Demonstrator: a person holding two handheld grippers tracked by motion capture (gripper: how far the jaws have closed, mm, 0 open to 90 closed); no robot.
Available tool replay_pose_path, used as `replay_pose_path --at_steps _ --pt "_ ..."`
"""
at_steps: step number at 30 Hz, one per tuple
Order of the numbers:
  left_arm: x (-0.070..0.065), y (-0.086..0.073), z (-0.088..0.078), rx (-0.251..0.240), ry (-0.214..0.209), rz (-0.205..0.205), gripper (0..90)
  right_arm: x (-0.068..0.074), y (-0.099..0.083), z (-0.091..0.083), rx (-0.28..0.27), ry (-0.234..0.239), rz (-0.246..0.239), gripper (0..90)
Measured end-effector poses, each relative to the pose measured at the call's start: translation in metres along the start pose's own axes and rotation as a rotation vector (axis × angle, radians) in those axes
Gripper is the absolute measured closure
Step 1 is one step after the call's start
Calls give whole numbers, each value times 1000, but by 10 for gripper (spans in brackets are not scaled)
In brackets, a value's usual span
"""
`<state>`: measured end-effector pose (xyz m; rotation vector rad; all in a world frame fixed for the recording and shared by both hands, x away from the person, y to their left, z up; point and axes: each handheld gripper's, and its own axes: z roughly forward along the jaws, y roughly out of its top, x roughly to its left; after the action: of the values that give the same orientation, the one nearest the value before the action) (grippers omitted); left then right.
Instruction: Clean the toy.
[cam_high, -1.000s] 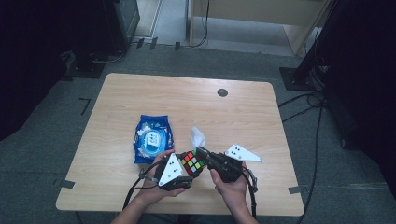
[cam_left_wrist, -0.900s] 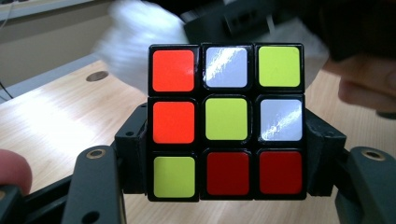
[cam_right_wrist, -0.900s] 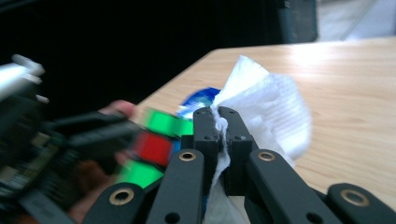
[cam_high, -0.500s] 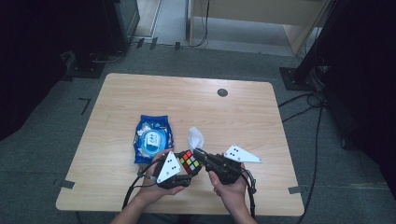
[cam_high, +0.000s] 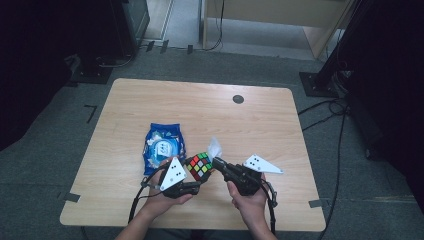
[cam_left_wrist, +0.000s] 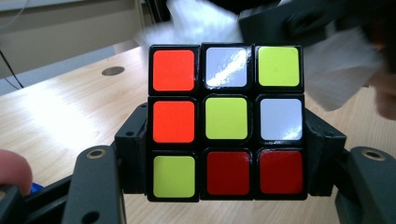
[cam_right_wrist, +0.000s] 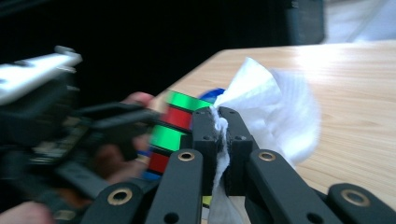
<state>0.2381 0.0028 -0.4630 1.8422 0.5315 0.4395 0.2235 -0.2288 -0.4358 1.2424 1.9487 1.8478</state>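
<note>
Evidently wiping is underway: the left tool (cam_high: 192, 175) clamps the Rubik's cube (cam_high: 200, 165) above the tabletop's (cam_high: 240, 125) near edge, the right tool (cam_right_wrist: 221, 122) pinches a wet wipe (cam_right_wrist: 275, 112) beside it; next, rub firmly across a face.

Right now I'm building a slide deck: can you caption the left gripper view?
Left gripper clamps a scrambled cube while a white wipe brushes its far side.

You have one puzzle cube (cam_high: 201, 165), one white wipe (cam_high: 215, 148) and one blue pack of wipes (cam_high: 163, 147) on one wooden table (cam_high: 200, 110). You hold two grippers, the left gripper (cam_high: 187, 175) and the right gripper (cam_high: 218, 162).
</note>
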Motion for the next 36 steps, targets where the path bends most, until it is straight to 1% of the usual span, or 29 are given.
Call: replay_pose_path --at_steps 3,5,6,8,9,10,11,12,13,14,16,17,18,21,25,26,27,29,30,33,35,36 --pt "-8 0 3 4 -29 22 340 8 2 1 -12 31 -10 872" --pt "-12 1 4 -1 -40 34 340 6 3 0 -23 39 8 872" --pt "-13 2 3 -5 -43 39 340 3 2 0 -24 29 20 872" --pt "-12 3 1 -14 -41 36 340 -5 0 -1 -25 -3 40 874" --pt "-10 4 0 -19 -34 27 340 -10 -2 -1 -22 -42 33 875" --pt "-8 4 -1 -19 -32 21 340 -15 -6 0 -10 -98 5 876" --pt "-6 3 -2 -25 -31 10 340 -19 -8 0 -2 -118 0 876" --pt "-2 3 -3 -32 -35 -12 340 -25 -11 2 31 -138 13 874" --pt "-1 3 -4 -37 -30 -20 340 -32 -16 5 65 -170 8 874" --pt "0 3 -4 -35 -23 -17 340 -35 -19 6 77 -200 -2 874" --pt "2 3 -5 -33 -16 -15 340 -43 -23 6 93 -225 16 874" --pt "3 2 -5 -30 -12 -13 340 -45 -23 5 93 -241 9 874" --pt "4 2 -5 -28 -9 -12 340 -48 -21 3 91 -267 -8 874" --pt "5 1 -5 -25 -4 -14 340 -54 -17 -3 72 -312 -29 874" --pt "7 0 -6 -23 1 -16 340 -65 -13 -14 52 -384 -45 874" --pt "8 0 -6 -23 3 -17 340 -68 -13 -15 50 -398 -42 871" --pt "8 0 -6 -22 4 -17 340 -70 -13 -16 51 -410 -40 861" --pt "9 0 -6 -20 7 -19 340 -74 -13 -17 62 -431 -53 833" --pt "9 -1 -6 -20 7 -20 340 -76 -14 -17 70 -431 -54 803" --pt "10 -2 -6 -15 9 -21 340 -81 -16 -13 107 -427 -44 643" --pt "11 -2 -5 -13 13 -23 340 -83 -16 -11 125 -446 -33 553" --pt "11 -2 -5 -14 15 -26 340 -84 -17 -11 126 -467 -32 519"
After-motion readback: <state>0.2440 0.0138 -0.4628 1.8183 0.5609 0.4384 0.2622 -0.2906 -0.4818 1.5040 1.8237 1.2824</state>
